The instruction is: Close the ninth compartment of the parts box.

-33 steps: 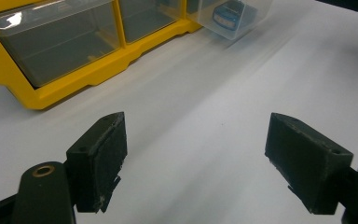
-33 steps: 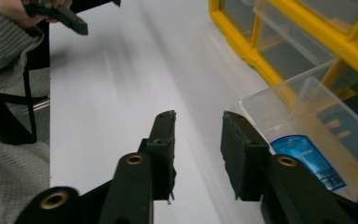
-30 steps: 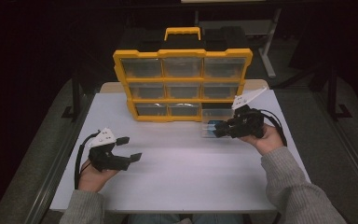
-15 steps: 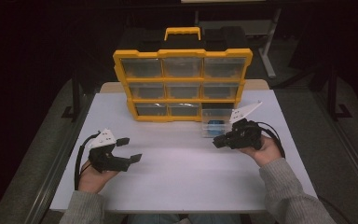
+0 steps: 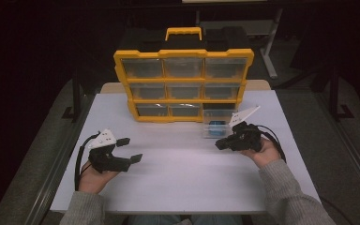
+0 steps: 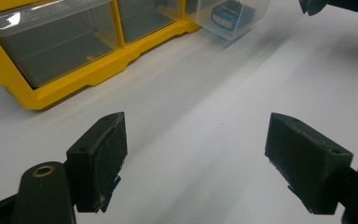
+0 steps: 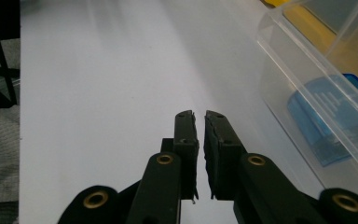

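A yellow organizer (image 5: 183, 84) with clear drawers stands upright at the back of the white table (image 5: 178, 178). One clear drawer (image 5: 215, 129) is pulled out in front of its bottom right slot, with a blue item (image 5: 217, 124) inside. My right gripper (image 5: 220, 144) is just in front of that drawer and to its right, apart from it. Its jaws have just been closing and are now shut with nothing between them (image 7: 199, 116). The drawer (image 7: 307, 88) and blue item (image 7: 326, 126) lie to their right. My left gripper (image 5: 132, 149) rests open at the left, jaws wide (image 6: 200, 154).
The organizer's black and yellow handle (image 5: 183, 32) rises at the back. Dark floor and metal frame legs surround the table. In the left gripper view the drawer (image 6: 233, 18) lies far ahead, with the other gripper's tip (image 6: 312, 5) at the top right.
My right gripper has drawn back from the drawer toward the person and sunk to the table, and its jaws have come together. The left gripper has stayed where it was.
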Tool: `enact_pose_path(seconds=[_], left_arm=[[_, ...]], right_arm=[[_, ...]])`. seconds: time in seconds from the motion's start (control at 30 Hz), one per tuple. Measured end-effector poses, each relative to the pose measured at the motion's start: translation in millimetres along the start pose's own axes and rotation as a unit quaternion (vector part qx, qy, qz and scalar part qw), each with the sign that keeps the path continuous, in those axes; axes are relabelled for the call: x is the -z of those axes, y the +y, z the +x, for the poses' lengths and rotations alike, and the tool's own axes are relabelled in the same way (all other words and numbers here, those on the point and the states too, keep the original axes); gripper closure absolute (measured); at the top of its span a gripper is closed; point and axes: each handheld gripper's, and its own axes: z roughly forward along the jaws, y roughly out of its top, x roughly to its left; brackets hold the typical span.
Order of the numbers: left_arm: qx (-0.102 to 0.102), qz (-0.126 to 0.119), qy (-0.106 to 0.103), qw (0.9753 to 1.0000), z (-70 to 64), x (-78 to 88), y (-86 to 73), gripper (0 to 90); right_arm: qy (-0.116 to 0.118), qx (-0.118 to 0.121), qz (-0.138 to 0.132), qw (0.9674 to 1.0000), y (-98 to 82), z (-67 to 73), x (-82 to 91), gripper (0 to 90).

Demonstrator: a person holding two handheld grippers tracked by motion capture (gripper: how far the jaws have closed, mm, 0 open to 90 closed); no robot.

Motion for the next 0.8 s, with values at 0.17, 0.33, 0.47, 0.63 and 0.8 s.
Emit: enact_pose_path(seconds=[0.17, 0.33, 0.47, 0.63, 0.8], left_arm=[[0.0, -0.004, 0.0, 1.0, 0.4, 0.0, -0.2, 20.9], [-0.002, -0.005, 0.001, 1.0, 0.2, 0.5, 0.2, 21.0], [0.001, -0.006, 0.0, 1.0, -0.4, -0.3, -0.1, 21.0], [-0.001, -0.006, 0.001, 1.0, 0.1, 0.6, 0.3, 21.0], [0.0, -0.007, 0.002, 1.0, 0.2, 0.8, 0.0, 21.1]], right_arm=[[-0.013, -0.005, 0.011, 0.9998, 0.8, -5.7, -3.3, 82.0], [-0.022, -0.011, 0.01, 0.9997, 1.5, -11.9, -2.6, 82.7], [-0.032, -0.016, 0.008, 0.9993, 2.0, -15.0, -1.5, 83.7], [-0.041, -0.016, 0.014, 0.999, 7.6, -16.4, -0.7, 84.2], [-0.045, -0.012, 0.018, 0.9988, 11.2, -18.6, -2.5, 84.2]])
